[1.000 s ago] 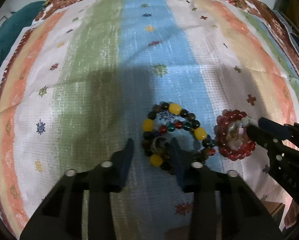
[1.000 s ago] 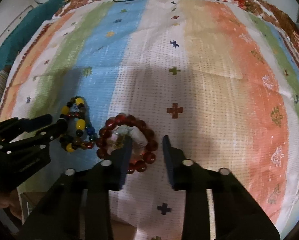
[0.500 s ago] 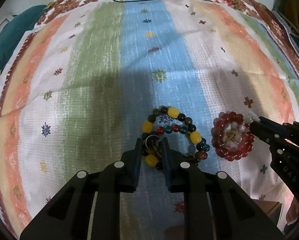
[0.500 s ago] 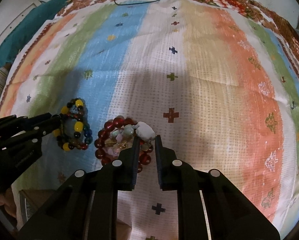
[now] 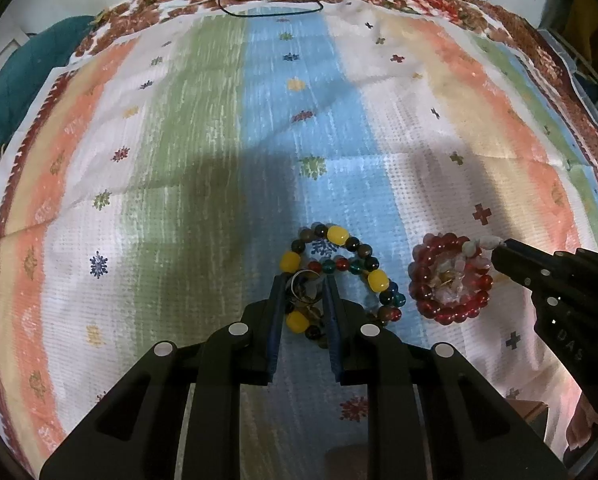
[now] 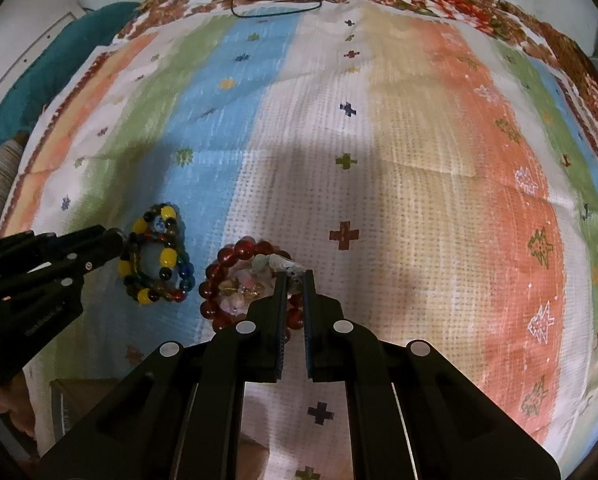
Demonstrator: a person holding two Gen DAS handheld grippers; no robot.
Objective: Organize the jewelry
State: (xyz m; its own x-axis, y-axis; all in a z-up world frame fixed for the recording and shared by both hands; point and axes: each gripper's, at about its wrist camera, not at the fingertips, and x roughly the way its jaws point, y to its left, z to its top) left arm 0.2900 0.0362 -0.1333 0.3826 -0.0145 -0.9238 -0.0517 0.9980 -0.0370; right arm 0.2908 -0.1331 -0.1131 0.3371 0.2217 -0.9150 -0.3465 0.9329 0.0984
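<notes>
Left gripper (image 5: 303, 284): jaws closed on the metal ring (image 5: 305, 286) at the near edge of the multicolour bead bracelet (image 5: 341, 276), which lies flat on the striped cloth (image 5: 219, 128), directly ahead. Right gripper (image 6: 295, 278): jaws nearly shut, pinching the pale bead strand (image 6: 277, 262) at the far right rim of the red bead bracelet (image 6: 239, 284). The bracelets lie just beside each other, each nearest its own gripper.

Two bead bracelet bundles lie on the striped cloth: one coil of dark, yellow, red and green beads (image 5: 341, 276) on the left, and one ring of glossy red beads (image 5: 449, 278) on the right with pale stone beads (image 6: 277, 262) bunched in its middle. Four large yellow beads show in the left coil. One thin dark cord (image 5: 271, 6) lies at the far edge, and there are two black grippers, one at each bundle.
</notes>
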